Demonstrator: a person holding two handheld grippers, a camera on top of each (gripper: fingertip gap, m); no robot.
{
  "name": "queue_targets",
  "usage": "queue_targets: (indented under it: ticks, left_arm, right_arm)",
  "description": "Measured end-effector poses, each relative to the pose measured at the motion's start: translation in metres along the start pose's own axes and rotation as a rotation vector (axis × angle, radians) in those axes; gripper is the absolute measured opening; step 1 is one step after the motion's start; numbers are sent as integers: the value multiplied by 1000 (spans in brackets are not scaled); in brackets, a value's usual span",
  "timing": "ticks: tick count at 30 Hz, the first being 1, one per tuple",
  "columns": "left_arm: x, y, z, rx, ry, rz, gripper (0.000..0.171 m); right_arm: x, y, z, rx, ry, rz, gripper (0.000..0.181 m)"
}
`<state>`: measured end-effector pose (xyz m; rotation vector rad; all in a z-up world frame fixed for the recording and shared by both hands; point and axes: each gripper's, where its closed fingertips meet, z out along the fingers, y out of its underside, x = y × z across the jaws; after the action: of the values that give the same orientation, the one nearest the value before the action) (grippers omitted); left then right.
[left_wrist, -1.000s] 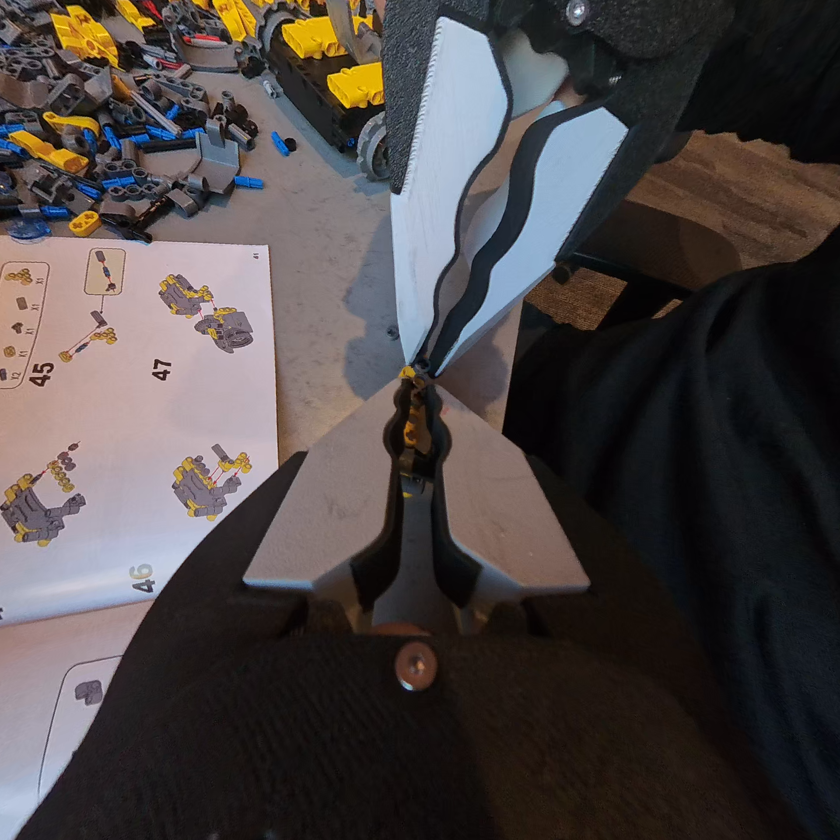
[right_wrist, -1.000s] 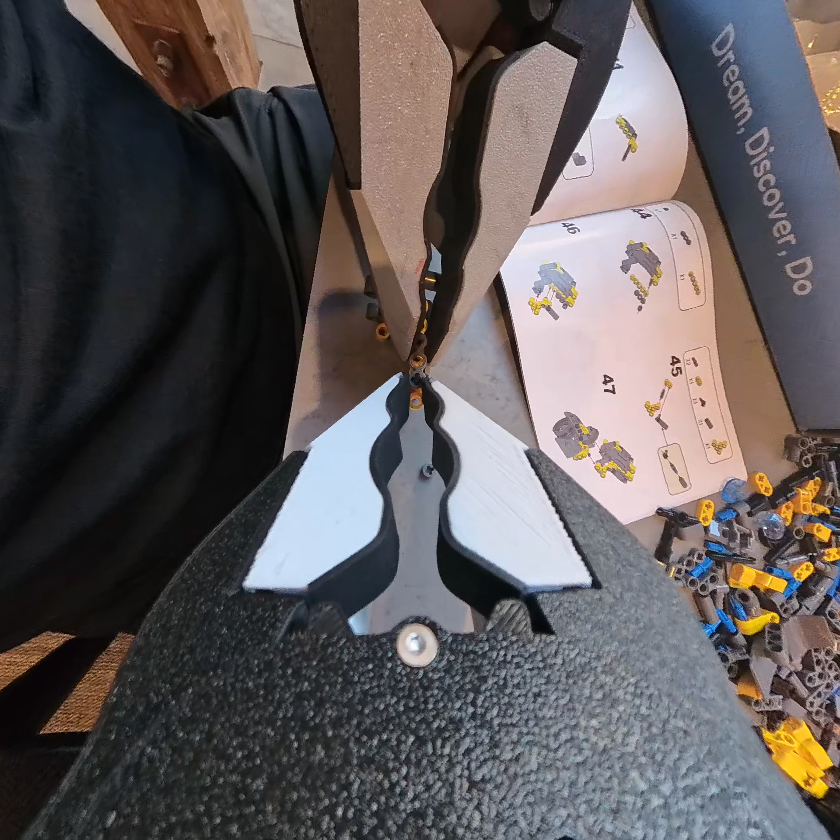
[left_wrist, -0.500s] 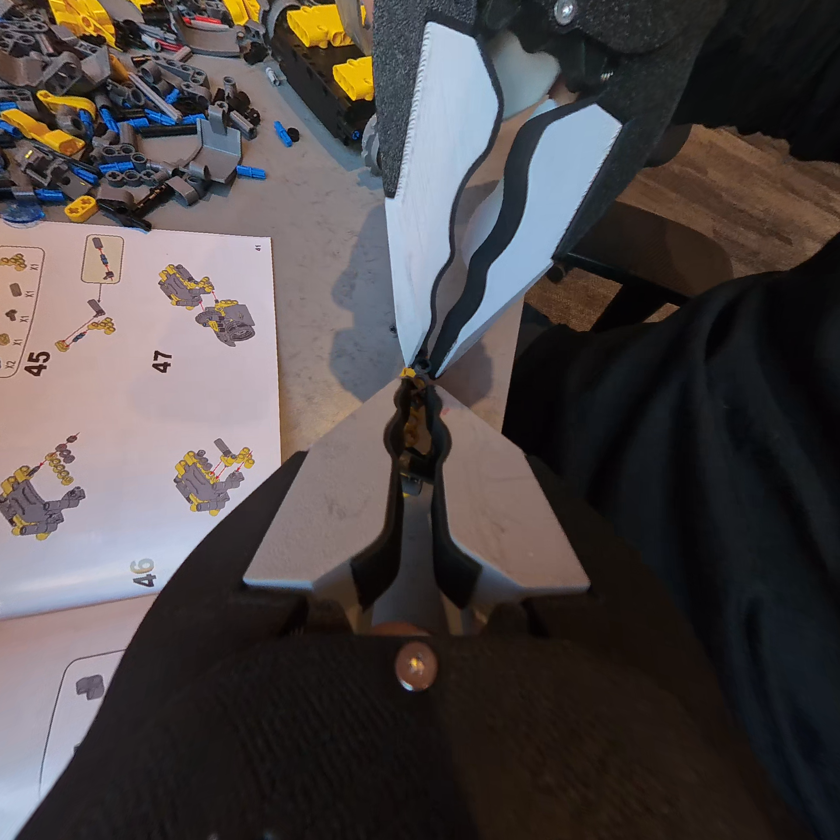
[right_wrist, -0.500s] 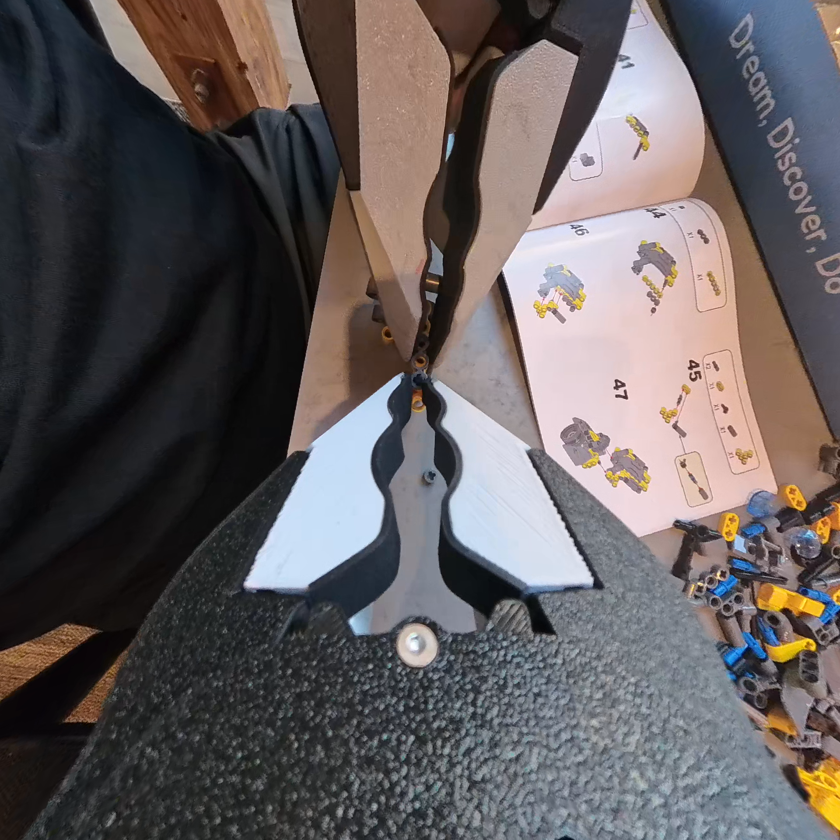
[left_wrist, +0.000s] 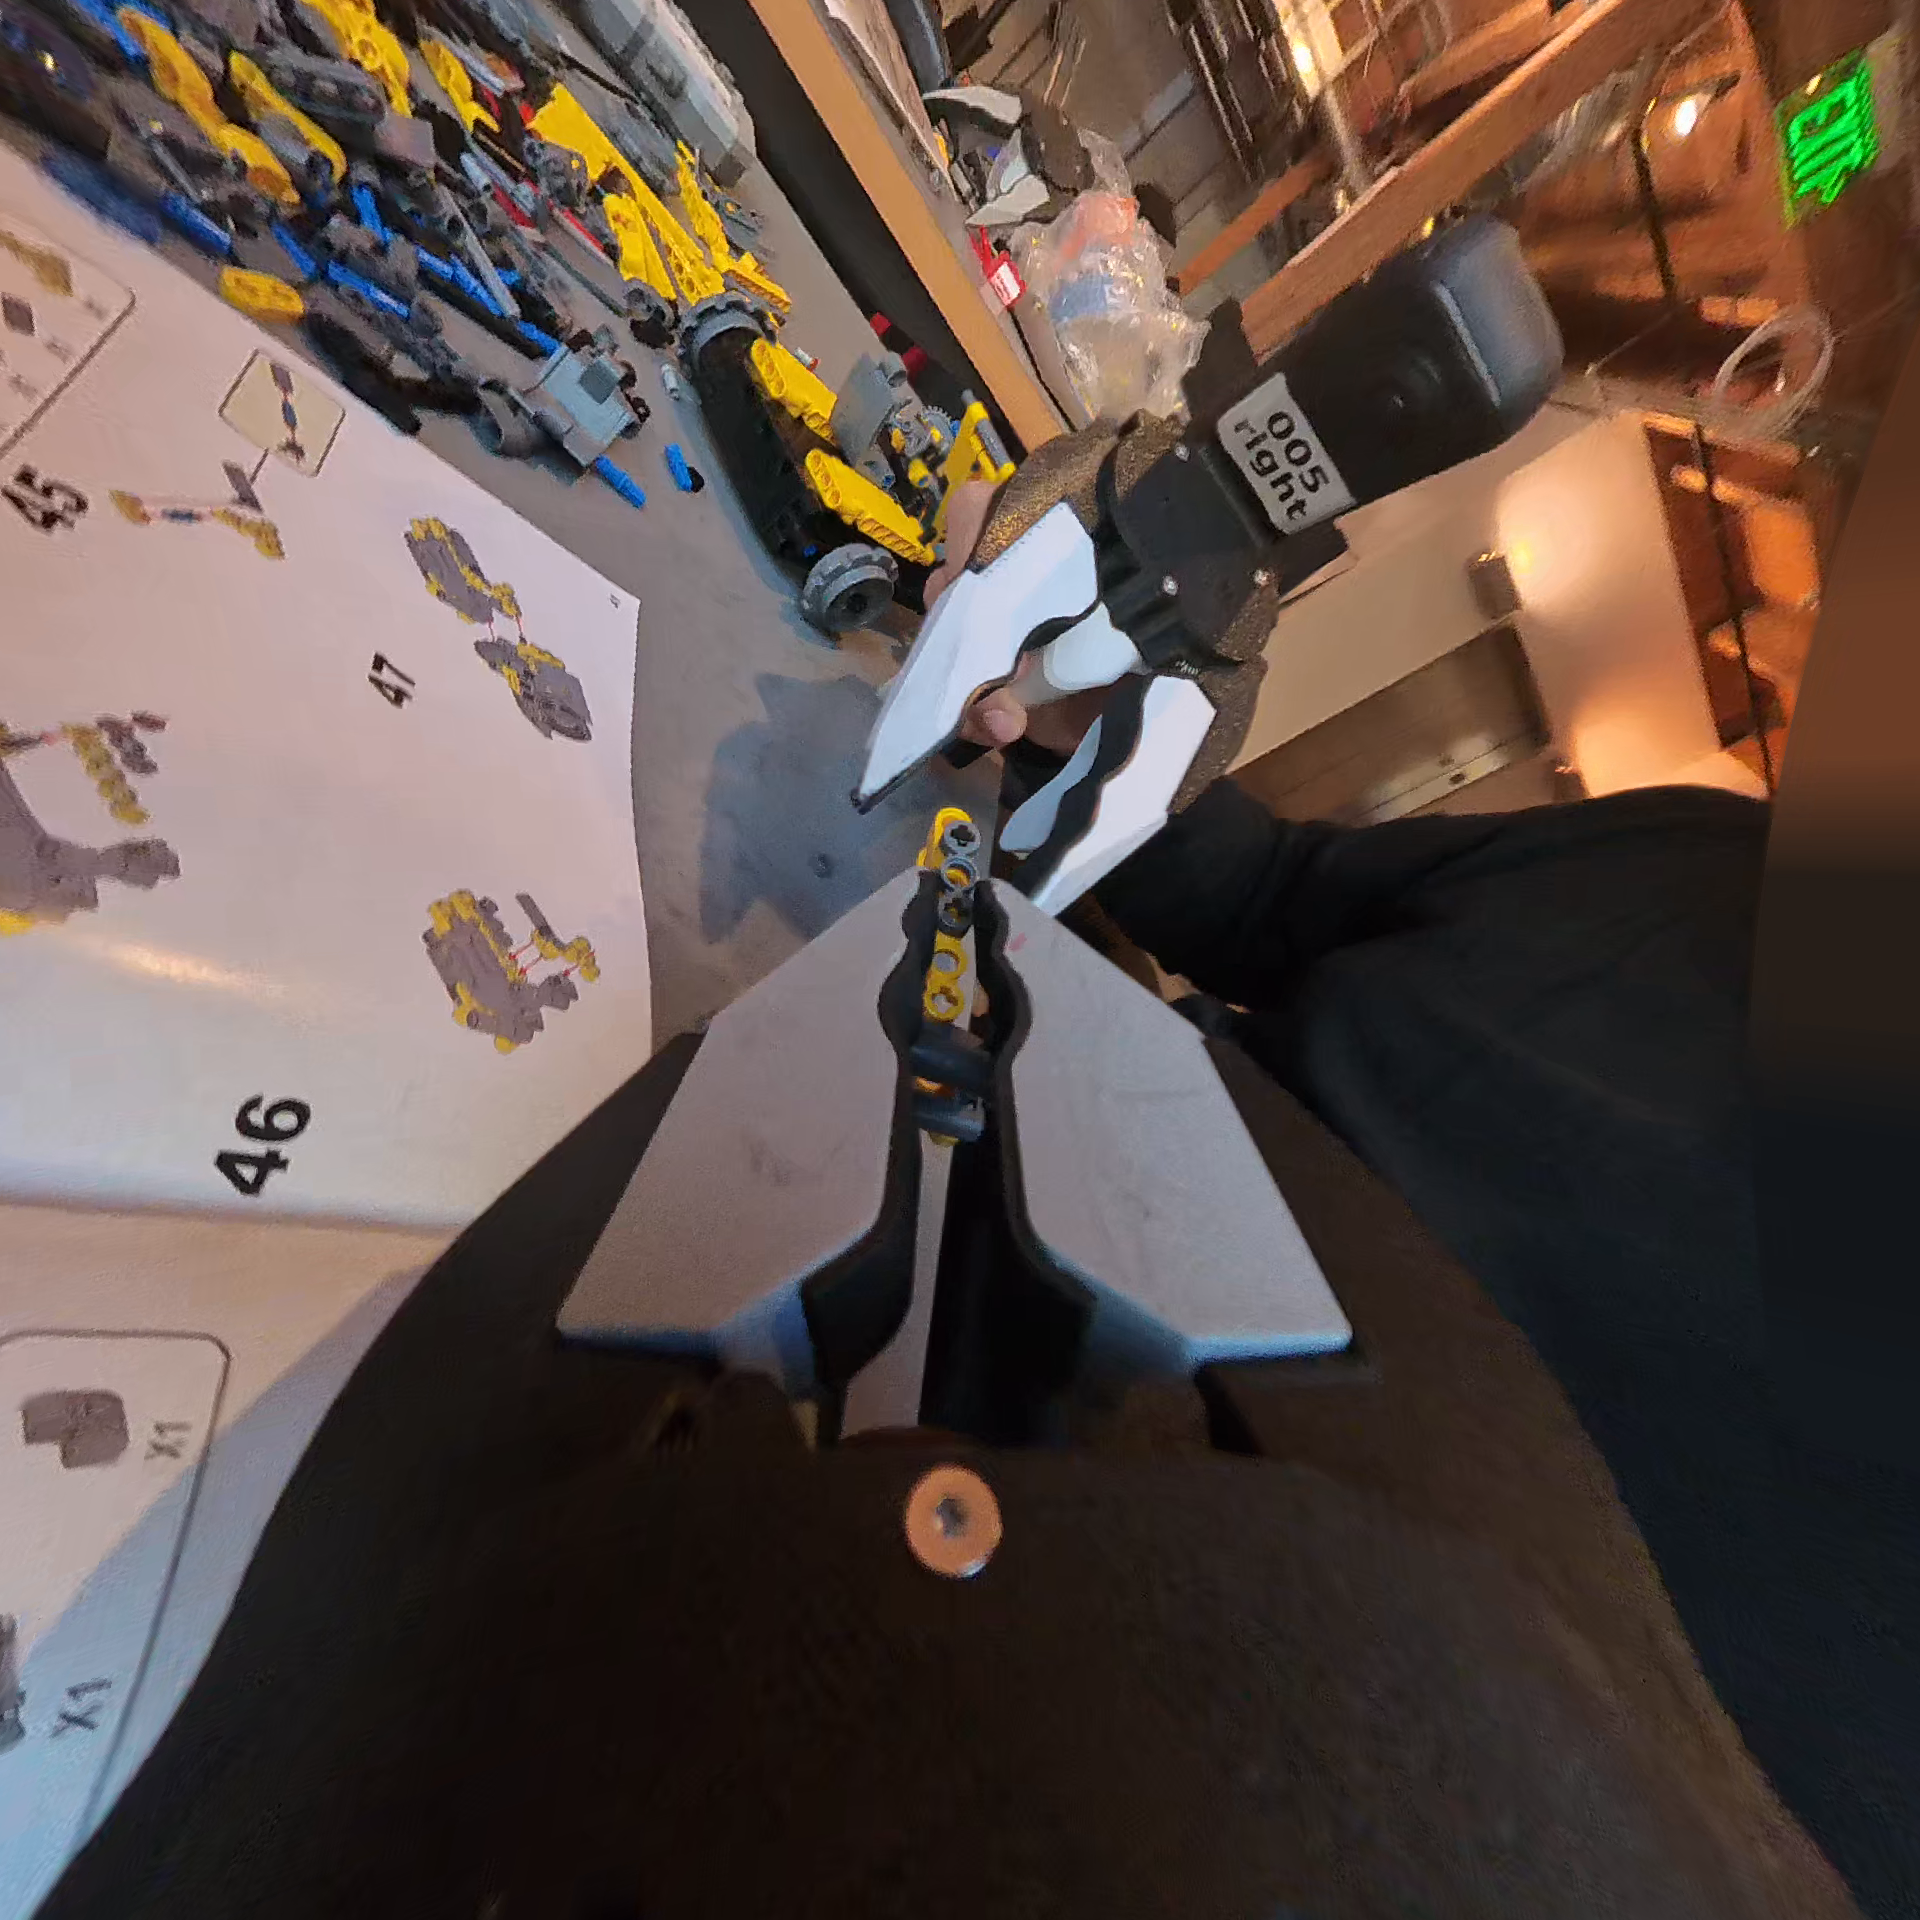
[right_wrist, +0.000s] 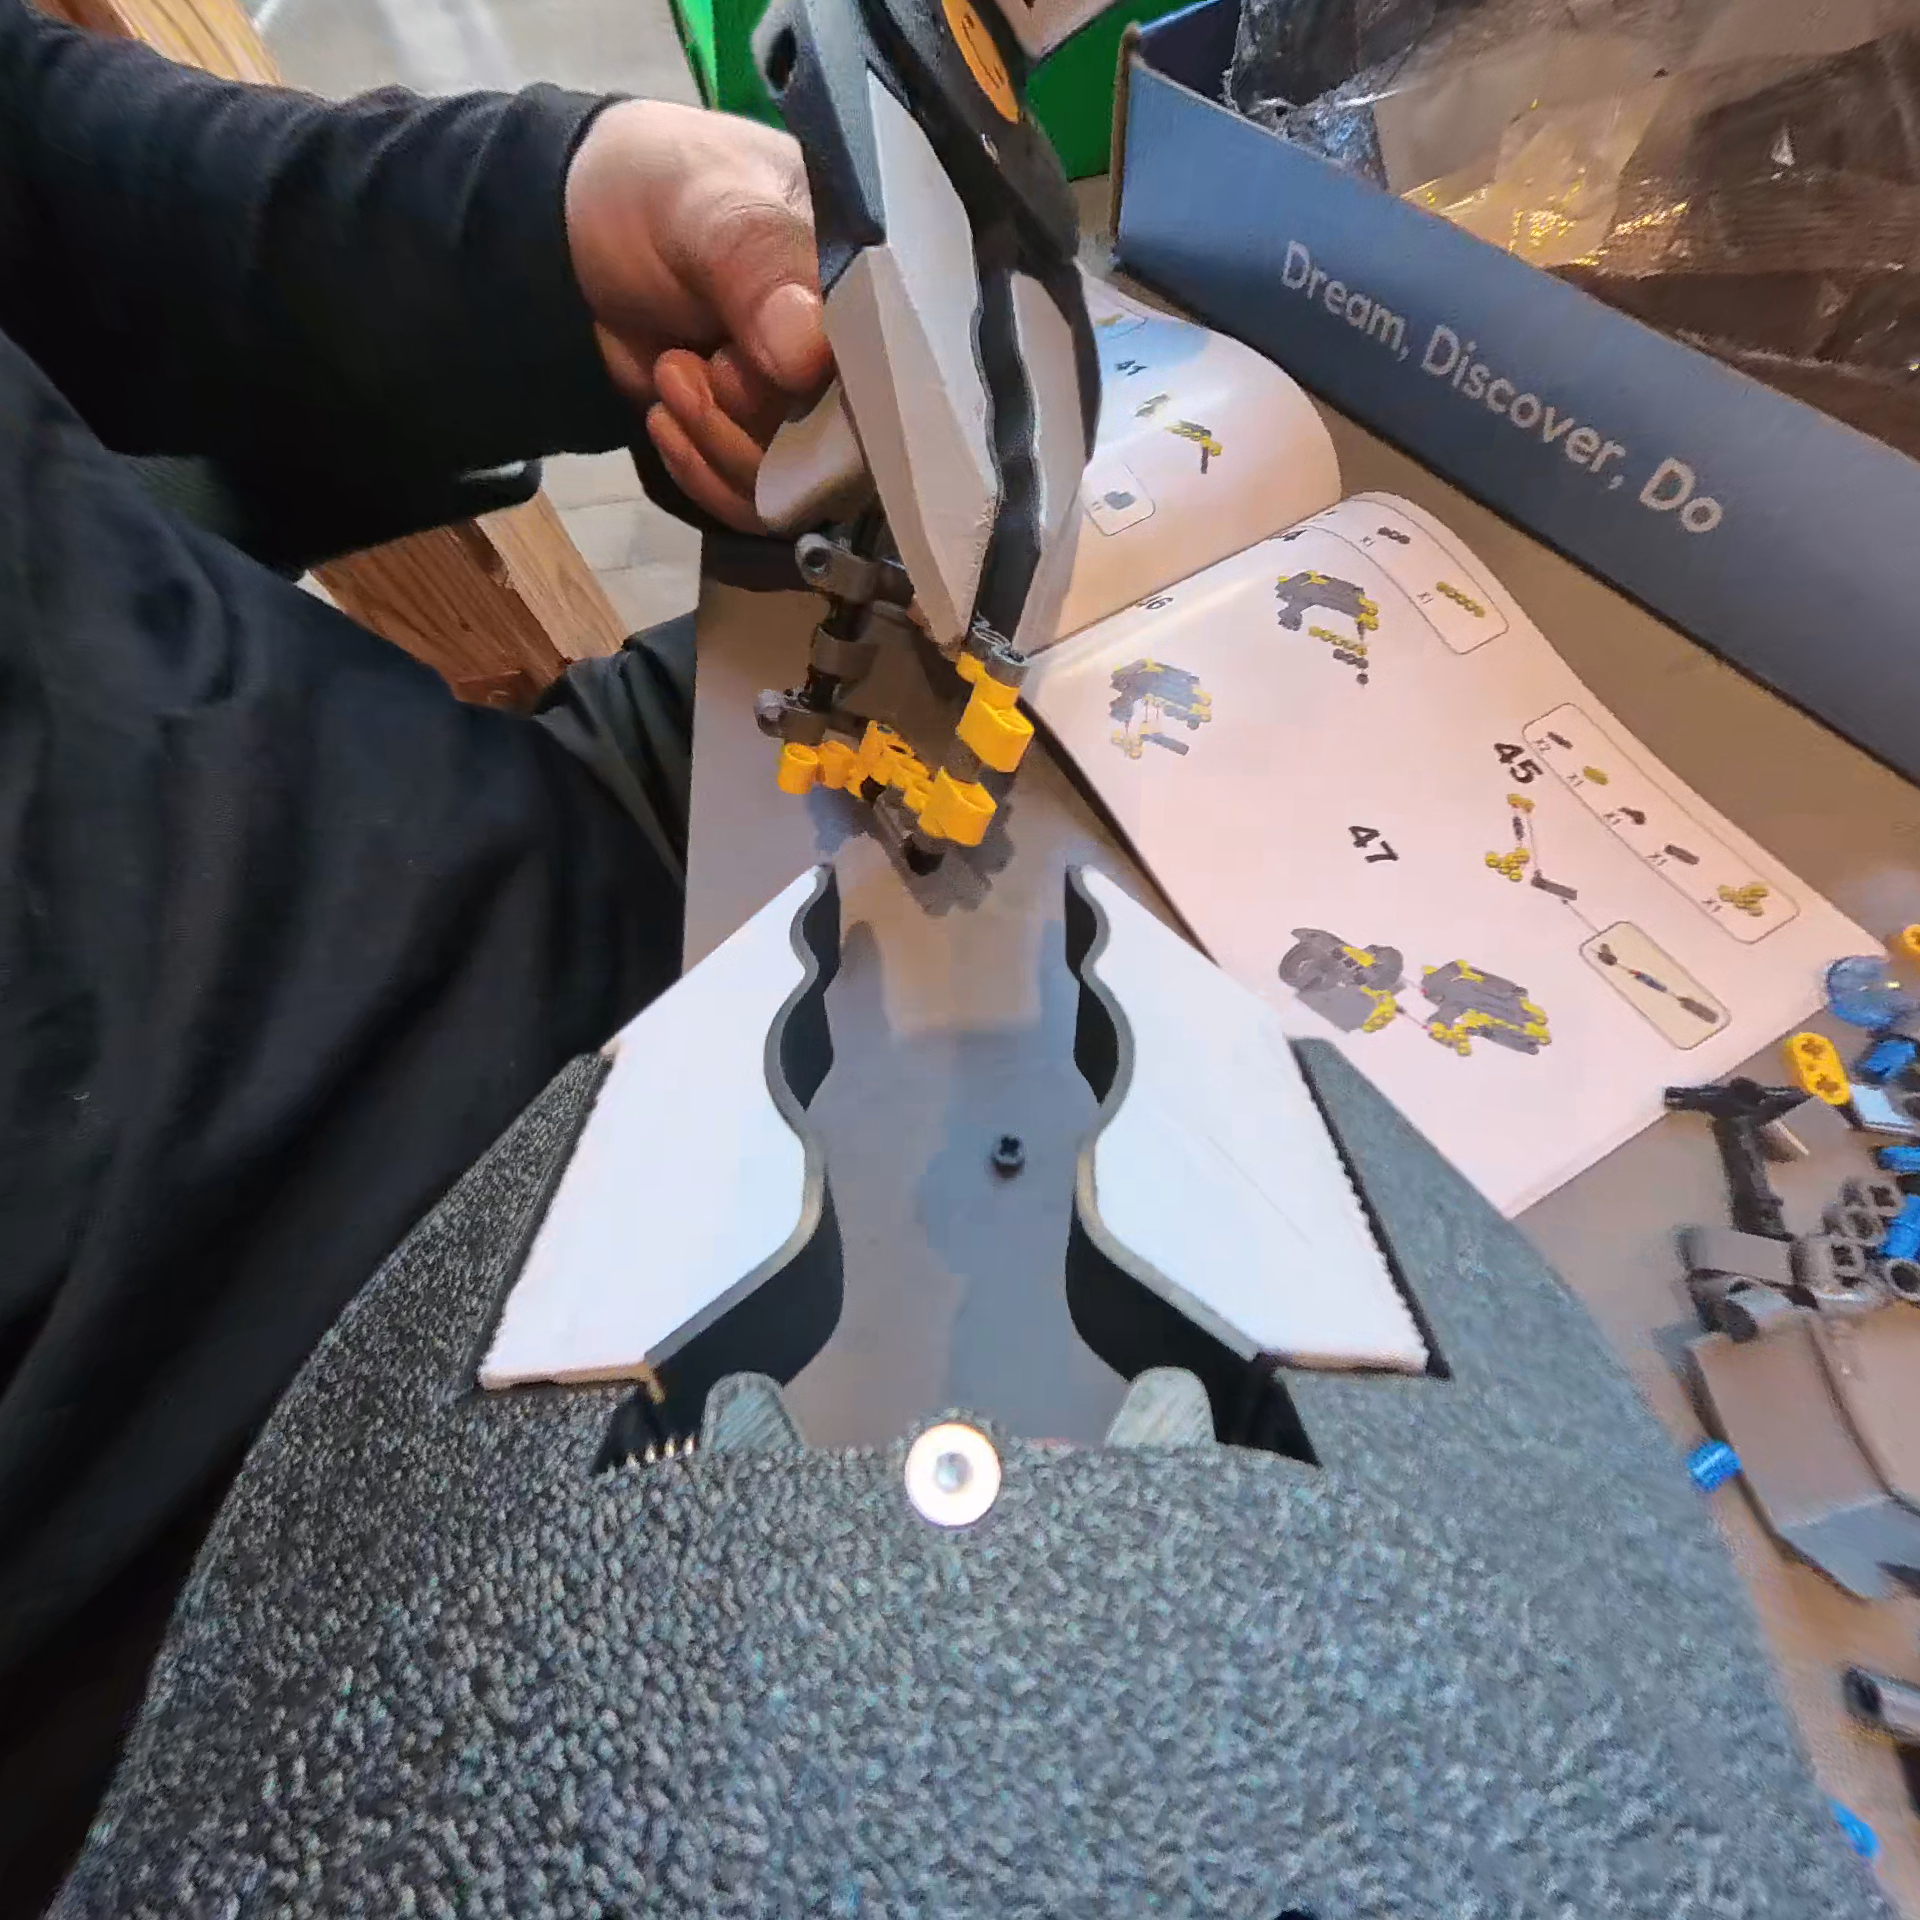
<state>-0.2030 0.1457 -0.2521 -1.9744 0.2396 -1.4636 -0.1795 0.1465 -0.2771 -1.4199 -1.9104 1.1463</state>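
My left gripper (left_wrist: 951, 885) is shut on a small yellow-and-grey brick assembly (left_wrist: 948, 940), whose yellow end sticks out past the tips. In the right wrist view the left gripper (right_wrist: 987, 639) comes down from above and holds the assembly (right_wrist: 894, 764) by one grey end, just above the grey table (right_wrist: 727, 831). My right gripper (right_wrist: 948, 878) is open and empty, a short way back from the assembly. In the left wrist view its white fingers (left_wrist: 977, 644) stand spread on either side of the yellow end, not touching it.
An open instruction booklet (left_wrist: 312, 779) (right_wrist: 1403, 831) lies beside the grippers. A pile of loose parts (left_wrist: 364, 208) (right_wrist: 1818, 1195) and a part-built yellow-and-black model (left_wrist: 810, 457) lie beyond. A small black pin (right_wrist: 1006, 1151) lies on the table. A blue box (right_wrist: 1507, 353) stands behind. My hands' fingertips stand some 4 cm from each other.
My right gripper has opened, let go of the assembly and drawn back from it. My left gripper still holds the assembly and has tilted.
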Motion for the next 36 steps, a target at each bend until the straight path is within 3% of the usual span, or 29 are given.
queue_targets:
  ticks: [5,12,15,25,36]
  left_arm:
    - [-2,10,-4,21,-43,-9,4]
    - [-4,17,-10,-84,-349,412,4]
    - [-11,26,-8,-153,-433,497,3]
    - [-15,29,-5,-133,-378,495,3]
    - [-18,24,-5,-114,-345,510,4]
  right_arm:
    - [-2,12,-6,-34,44,-35,41]
    - [13,33,-18,-12,112,44,37]
    - [17,37,-20,-30,130,53,36]
    - [27,47,-18,-82,144,54,35]
    - [36,25,-37,94,210,38,33]
